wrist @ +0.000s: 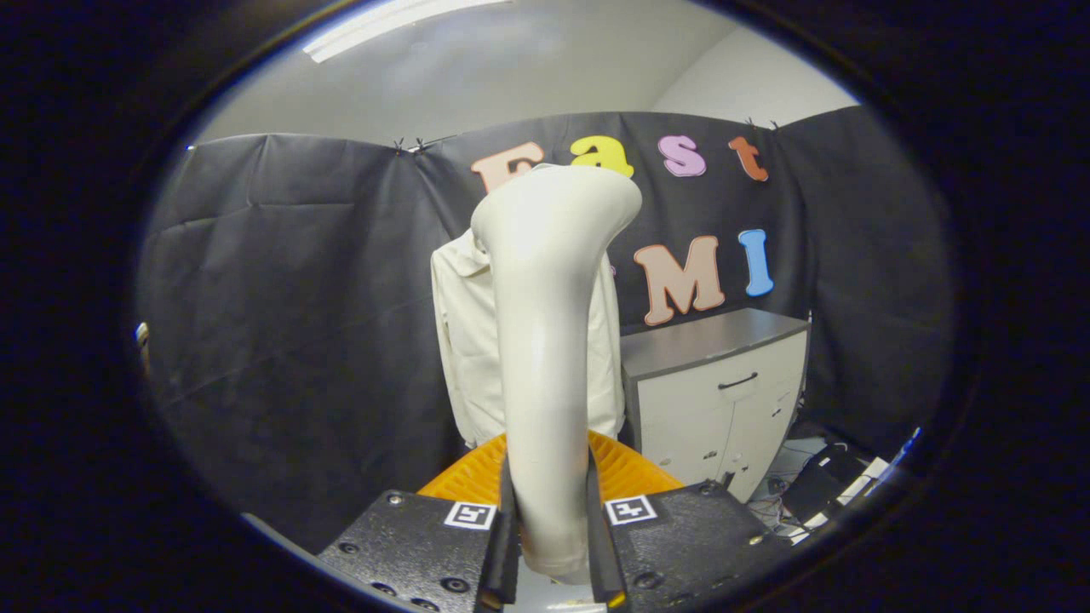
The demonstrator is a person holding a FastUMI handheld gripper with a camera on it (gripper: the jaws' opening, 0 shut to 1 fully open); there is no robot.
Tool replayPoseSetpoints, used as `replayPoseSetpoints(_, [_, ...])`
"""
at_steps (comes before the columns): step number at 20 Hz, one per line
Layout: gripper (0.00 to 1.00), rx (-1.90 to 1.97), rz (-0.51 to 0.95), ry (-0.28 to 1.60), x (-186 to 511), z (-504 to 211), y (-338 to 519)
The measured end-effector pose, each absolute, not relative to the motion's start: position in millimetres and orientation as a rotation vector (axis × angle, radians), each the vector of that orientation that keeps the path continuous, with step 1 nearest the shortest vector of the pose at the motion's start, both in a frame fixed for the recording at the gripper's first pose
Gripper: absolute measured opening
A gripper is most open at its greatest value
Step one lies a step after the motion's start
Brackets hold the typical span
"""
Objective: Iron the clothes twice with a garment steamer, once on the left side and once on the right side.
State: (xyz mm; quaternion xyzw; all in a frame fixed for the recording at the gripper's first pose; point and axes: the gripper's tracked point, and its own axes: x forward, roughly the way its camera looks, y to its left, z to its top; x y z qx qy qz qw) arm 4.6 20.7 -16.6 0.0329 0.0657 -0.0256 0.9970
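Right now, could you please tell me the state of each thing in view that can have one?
Tongs: shut on the steamer's handle.
Steamer: held upright between the fingers, its head tilted toward the shirt.
Shirt: hanging upright beyond the steamer, against the black cloth.
Cabinet: doors closed, beside the shirt.

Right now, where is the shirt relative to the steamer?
In the gripper view, the cream shirt hangs beyond the tongs, directly behind the garment steamer they are shut on, against the black cloth wall and just left of the grey-topped cabinet.
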Motion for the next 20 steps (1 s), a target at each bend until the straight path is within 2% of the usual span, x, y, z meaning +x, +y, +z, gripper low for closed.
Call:
replayPoseSetpoints(10, [0.33, 0.093, -0.097, 0.160, -44, -21, -51])
replayPoseSetpoints(20, [0.33, 0.143, -0.075, 0.173, -41, -24, -59])
